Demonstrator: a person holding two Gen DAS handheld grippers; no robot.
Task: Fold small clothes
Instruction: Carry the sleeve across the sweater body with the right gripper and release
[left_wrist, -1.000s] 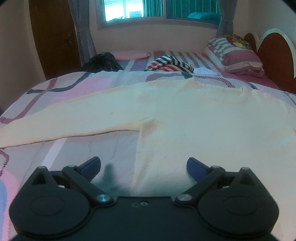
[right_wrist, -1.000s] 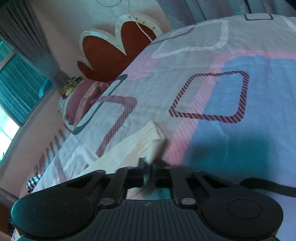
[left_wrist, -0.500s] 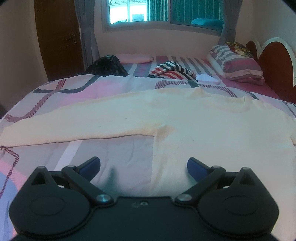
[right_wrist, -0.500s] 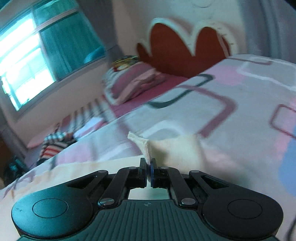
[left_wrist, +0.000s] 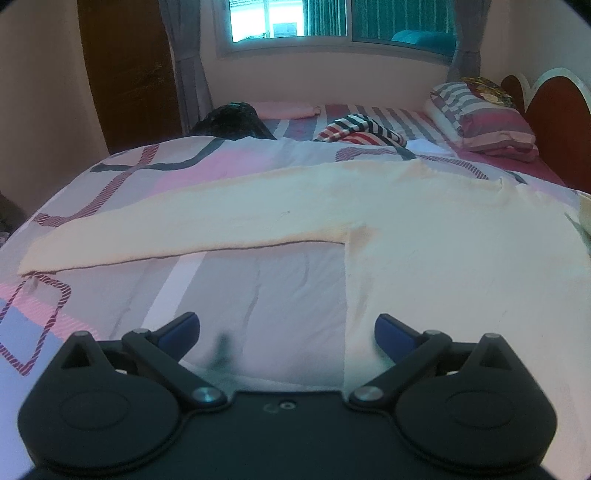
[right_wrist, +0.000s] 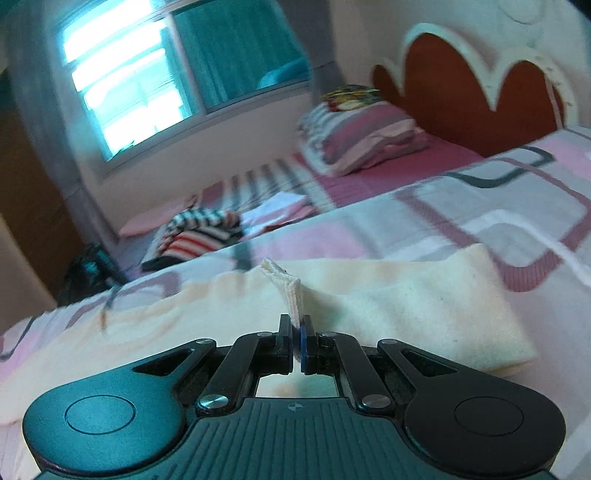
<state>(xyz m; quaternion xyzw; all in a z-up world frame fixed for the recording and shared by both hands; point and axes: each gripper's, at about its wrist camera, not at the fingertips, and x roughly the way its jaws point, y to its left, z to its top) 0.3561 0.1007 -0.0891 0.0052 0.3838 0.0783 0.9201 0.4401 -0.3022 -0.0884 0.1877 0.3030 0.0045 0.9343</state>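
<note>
Your right hand-held gripper pinches the cream sweater's ribbed cuff. Your left hand-held gripper hangs wide above the bed, sweater just ahead.

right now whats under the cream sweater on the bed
The cream sweater lies spread on the patterned bedspread, which shows around it and below its long sleeve. Whatever is beneath the sweater's body is covered. The right gripper pinches its cuff.

A patterned quilt covered the bed. Toward the far edge lay a striped garment, a dark heap and a pink cloth. Striped pillows sat at the head corner against the red headboard. A window stood beyond, a door at its left.
</note>
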